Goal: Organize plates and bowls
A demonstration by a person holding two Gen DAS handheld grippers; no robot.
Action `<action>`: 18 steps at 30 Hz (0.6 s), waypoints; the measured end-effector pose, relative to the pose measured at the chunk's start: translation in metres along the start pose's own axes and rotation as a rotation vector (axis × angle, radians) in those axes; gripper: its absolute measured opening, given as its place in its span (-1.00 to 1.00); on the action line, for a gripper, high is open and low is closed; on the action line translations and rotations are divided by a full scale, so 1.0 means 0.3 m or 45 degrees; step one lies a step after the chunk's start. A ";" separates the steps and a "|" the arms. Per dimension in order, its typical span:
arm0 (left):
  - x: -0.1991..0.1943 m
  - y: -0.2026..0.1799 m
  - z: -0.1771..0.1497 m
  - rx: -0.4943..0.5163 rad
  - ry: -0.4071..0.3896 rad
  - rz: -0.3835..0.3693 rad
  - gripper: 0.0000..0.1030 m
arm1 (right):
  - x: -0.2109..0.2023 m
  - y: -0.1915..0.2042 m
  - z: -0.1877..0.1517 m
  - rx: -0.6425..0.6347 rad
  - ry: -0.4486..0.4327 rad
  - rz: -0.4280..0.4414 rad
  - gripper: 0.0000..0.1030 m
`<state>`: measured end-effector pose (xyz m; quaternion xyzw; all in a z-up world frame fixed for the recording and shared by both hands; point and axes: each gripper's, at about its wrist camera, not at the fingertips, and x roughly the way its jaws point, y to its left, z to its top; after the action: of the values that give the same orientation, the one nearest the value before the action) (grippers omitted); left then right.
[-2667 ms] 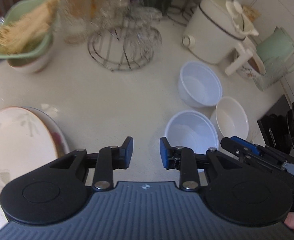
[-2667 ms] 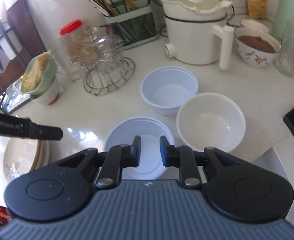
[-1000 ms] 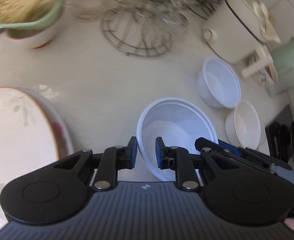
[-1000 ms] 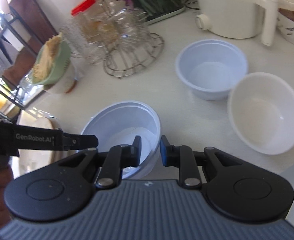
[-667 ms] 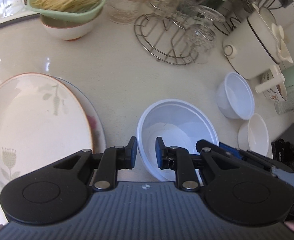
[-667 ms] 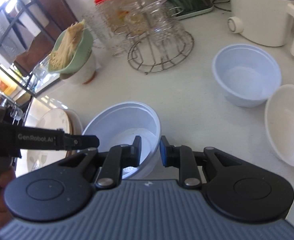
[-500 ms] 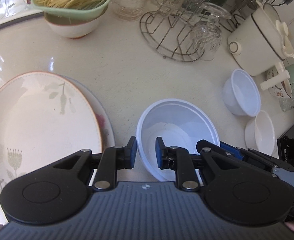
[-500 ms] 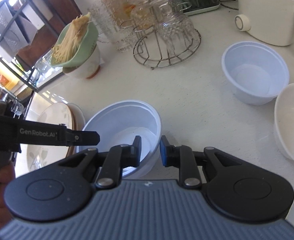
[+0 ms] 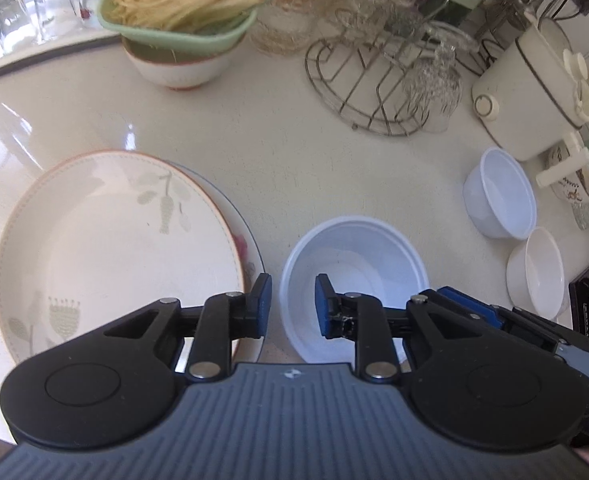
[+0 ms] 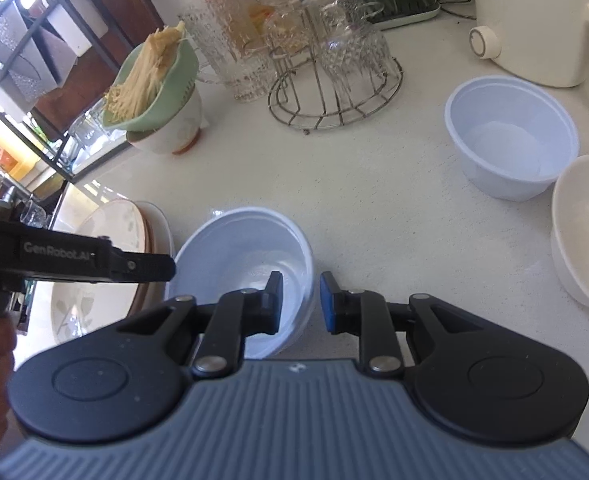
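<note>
The left gripper [image 9: 289,306] is easing its jaws apart astride the near rim of the white plastic bowl [image 9: 354,276], pads clear of it. The right gripper [image 10: 299,300] straddles the opposite rim, narrowly parted, not visibly pinching. The bowl sits on the counter [image 9: 262,152] just beside the stacked plates [image 9: 110,248]; the left tool reads "GenRobot.AI".

Your pale speckled countertop [image 9: 278,160] carries stacked floral plates [image 9: 114,240], three white bowls [image 9: 354,264] [image 9: 498,196] [image 9: 538,272], a wire glass rack [image 9: 374,92], a cream cooker [image 9: 534,80] and a noodle-filled green colander [image 9: 182,12] on its bowl.
</note>
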<state>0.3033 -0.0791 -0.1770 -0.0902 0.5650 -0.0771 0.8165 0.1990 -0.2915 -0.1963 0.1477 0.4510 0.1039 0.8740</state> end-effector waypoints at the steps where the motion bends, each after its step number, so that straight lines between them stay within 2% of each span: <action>1: -0.011 -0.003 0.002 0.005 -0.012 -0.002 -0.47 | -0.008 0.000 0.002 -0.001 -0.009 -0.009 -0.53; 9: -0.135 -0.068 0.028 0.073 -0.114 -0.037 -0.47 | -0.108 0.008 0.016 0.021 -0.095 -0.006 -0.53; 18: -0.360 -0.093 0.026 0.202 -0.236 -0.084 -0.47 | -0.259 0.063 0.054 0.012 -0.218 -0.041 -0.53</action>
<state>0.2723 -0.0811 -0.0695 -0.0506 0.4761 -0.1397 0.8668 0.1671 -0.3010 -0.1218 0.1528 0.3774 0.0749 0.9103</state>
